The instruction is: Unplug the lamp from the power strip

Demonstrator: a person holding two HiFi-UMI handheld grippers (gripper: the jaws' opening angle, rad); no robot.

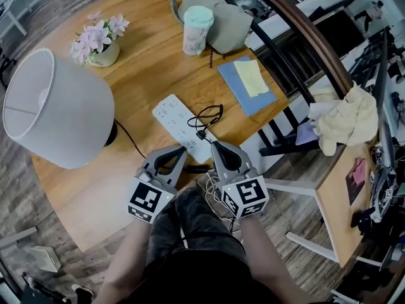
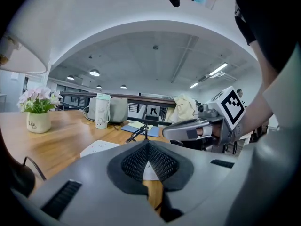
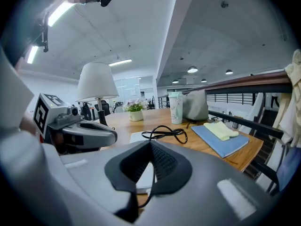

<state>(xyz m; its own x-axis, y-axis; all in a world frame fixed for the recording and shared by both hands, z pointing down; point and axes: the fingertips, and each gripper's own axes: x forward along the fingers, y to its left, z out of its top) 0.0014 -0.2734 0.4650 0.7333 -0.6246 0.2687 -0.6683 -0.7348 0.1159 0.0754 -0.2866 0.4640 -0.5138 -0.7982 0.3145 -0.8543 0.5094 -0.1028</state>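
Note:
The lamp [image 1: 58,106] with its white shade stands at the table's left; its black cord [image 1: 130,141] runs from the base toward my grippers. The white power strip [image 1: 179,124] lies mid-table, and a black plug [image 1: 201,133] with a coiled cord [image 1: 210,114] sits at its near end. My left gripper [image 1: 184,151] and right gripper [image 1: 214,145] hover side by side at the strip's near end, both shut with nothing held. In the left gripper view the strip [image 2: 99,148] shows past the shut left gripper [image 2: 148,144]. The right gripper [image 3: 151,146] points at the coil [image 3: 165,134].
A flower pot [image 1: 101,48], a mint-lidded cup [image 1: 197,29], a grey bag [image 1: 221,18] and a blue notebook [image 1: 247,84] with a yellow cloth sit on the round wooden table [image 1: 82,195]. A dark chair [image 1: 285,125] stands at the right edge. My grippers are by the table's near edge.

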